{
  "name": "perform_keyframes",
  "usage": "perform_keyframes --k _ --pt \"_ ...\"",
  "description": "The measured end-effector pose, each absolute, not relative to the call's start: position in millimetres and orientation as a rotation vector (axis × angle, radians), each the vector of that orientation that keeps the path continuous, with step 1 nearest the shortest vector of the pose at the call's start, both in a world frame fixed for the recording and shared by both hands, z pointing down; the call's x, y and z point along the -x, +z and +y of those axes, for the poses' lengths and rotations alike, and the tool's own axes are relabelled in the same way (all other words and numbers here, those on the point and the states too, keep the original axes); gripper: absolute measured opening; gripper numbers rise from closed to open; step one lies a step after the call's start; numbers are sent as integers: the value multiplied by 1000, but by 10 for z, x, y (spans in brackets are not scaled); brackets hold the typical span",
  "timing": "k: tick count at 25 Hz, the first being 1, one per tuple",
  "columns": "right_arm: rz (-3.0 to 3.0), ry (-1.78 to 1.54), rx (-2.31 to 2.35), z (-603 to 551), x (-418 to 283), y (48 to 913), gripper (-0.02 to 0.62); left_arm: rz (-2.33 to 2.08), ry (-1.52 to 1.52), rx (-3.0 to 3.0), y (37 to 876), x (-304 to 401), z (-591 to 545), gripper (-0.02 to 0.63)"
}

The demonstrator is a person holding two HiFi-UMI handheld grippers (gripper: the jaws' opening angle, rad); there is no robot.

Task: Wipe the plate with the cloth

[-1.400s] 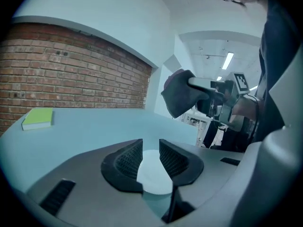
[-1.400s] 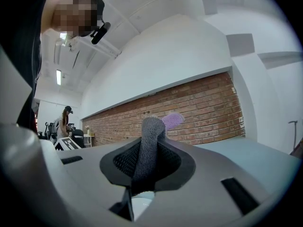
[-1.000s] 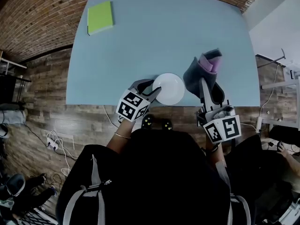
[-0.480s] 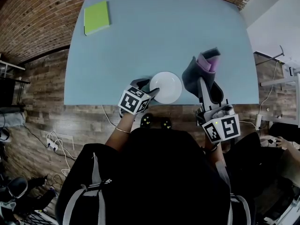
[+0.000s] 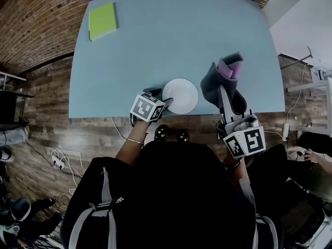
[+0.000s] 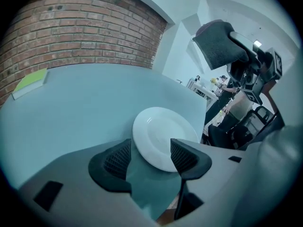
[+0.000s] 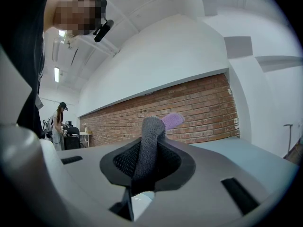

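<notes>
1. Since the earlier frame, the left tongs have sunk lower at the near edge of the light blue counter, and their jaws have just been opening.
2. Left tongs now stand wide apart. The near rim of the round white plate lies between the pads, and neither pad presses on it.
3. Plate rests flat on the counter, close to its near edge, between the two tongs.
4. Right tongs are clamped on the folded grey cloth with a purple inner face. The cloth is held upright and raised off the counter, just right of the plate.
5. Green rectangular pad lies at the far left corner, well apart from the plate.
</notes>
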State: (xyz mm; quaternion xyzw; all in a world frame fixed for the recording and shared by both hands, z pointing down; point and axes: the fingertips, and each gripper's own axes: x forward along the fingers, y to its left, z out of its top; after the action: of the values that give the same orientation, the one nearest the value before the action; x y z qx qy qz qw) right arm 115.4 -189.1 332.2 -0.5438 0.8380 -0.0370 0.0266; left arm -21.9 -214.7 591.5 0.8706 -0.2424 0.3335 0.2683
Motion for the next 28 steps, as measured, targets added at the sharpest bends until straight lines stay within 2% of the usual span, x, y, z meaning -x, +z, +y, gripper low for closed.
perform_keyframes --k 14,23,28 --pt "2576 -132 1693 -1896 -1196 3354 66 -644 869 -2270 5937 220 -2186 253" --pt "2577 -129 1695 -1883 -1179 3355 66 -708 918 -2319 6003 271 -2218 164" --pt "2577 -126 1708 -1882 -1185 3363 66 -714 877 -2312 6005 293 -2230 149"
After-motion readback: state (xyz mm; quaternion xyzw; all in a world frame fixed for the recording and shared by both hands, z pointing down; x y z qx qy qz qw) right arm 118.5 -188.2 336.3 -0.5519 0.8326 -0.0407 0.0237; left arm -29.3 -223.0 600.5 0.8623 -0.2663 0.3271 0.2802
